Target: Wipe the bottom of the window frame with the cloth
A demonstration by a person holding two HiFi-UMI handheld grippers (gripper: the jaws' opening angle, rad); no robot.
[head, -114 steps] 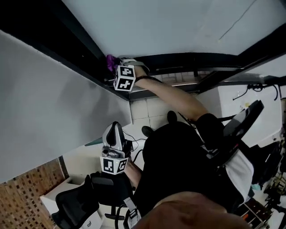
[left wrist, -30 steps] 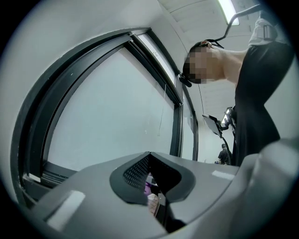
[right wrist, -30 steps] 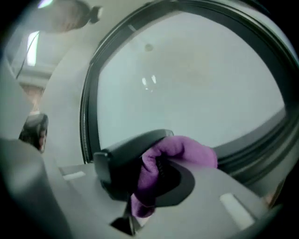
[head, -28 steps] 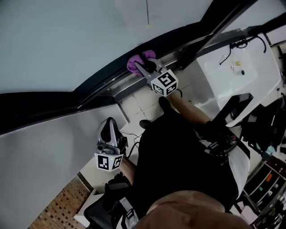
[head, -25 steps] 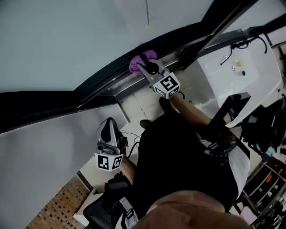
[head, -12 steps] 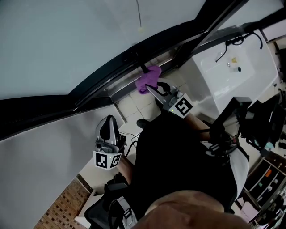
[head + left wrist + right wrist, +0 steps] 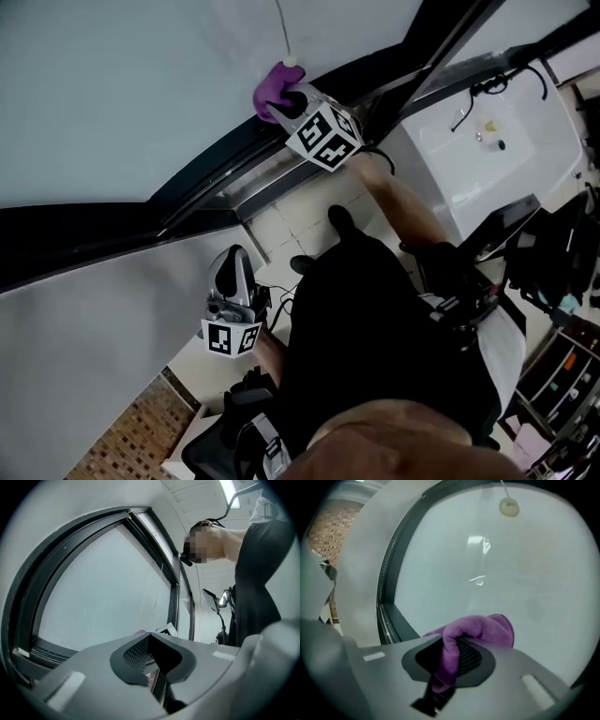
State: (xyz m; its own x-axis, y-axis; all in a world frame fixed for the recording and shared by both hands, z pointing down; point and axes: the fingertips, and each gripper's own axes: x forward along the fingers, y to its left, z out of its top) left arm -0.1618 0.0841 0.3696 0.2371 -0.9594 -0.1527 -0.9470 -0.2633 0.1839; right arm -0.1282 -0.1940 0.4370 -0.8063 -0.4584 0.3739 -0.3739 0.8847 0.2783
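Observation:
A purple cloth [image 7: 275,89] is bunched in my right gripper [image 7: 292,101], which is shut on it. The cloth sits against the pale window glass [image 7: 141,84], just above the dark bottom rail of the window frame [image 7: 216,167]. In the right gripper view the cloth [image 7: 480,630] folds over the jaws of the right gripper [image 7: 451,660], with the frame's edge [image 7: 391,618] off to the left. My left gripper [image 7: 234,272] hangs low and far from the window, its jaws together with nothing between them. The left gripper [image 7: 150,641] points up at the window.
A pull cord with a bead [image 7: 509,507] hangs in front of the glass. Below the frame runs a tiled wall [image 7: 291,220]. A white unit with cables [image 7: 478,150] stands at the right. The person's black-clad body [image 7: 375,347] fills the lower middle, with a black chair [image 7: 216,445] at the bottom left.
The right gripper, which had pulled the cloth away below the frame half a second ago, has swung up and left so the cloth is now over the glass. The left gripper has stayed put.

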